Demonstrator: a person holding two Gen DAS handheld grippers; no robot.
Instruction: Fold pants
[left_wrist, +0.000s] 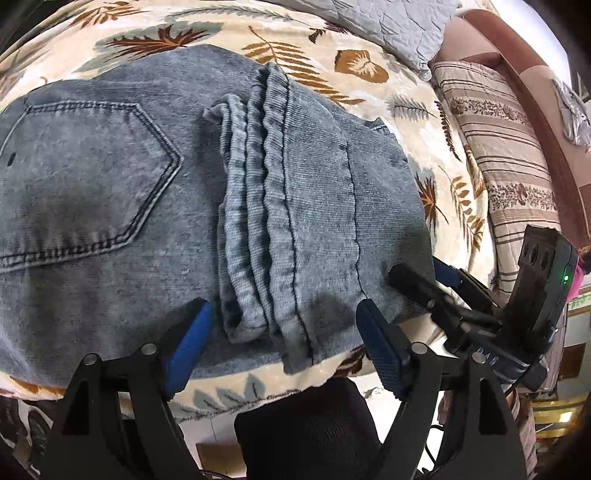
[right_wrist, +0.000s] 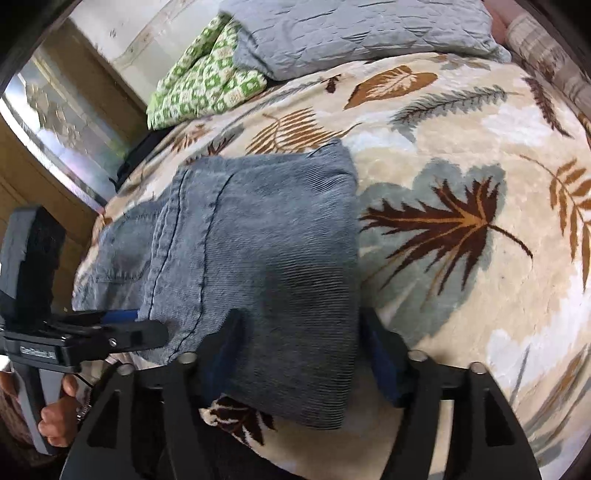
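Observation:
Grey-blue jeans (left_wrist: 110, 192) lie folded on a leaf-patterned blanket (left_wrist: 369, 70), back pocket to the left and the stacked leg hems (left_wrist: 258, 206) laid over the middle. My left gripper (left_wrist: 284, 332) stands open at the near edge, its blue pads either side of the hem stack without pressing it. In the right wrist view the folded end of the jeans (right_wrist: 266, 236) runs between the fingers of my right gripper (right_wrist: 303, 347), which is open with fabric lying loose between the pads. The left gripper (right_wrist: 136, 328) shows at the jeans' left edge, held by a hand (right_wrist: 59, 413).
A grey quilted pillow (right_wrist: 351, 33) and a green patterned cloth (right_wrist: 207, 85) lie at the far end of the bed. A striped cushion (left_wrist: 509, 158) and a brown headboard (left_wrist: 517, 55) run along the right. The bed's near edge (left_wrist: 229, 391) is just under the grippers.

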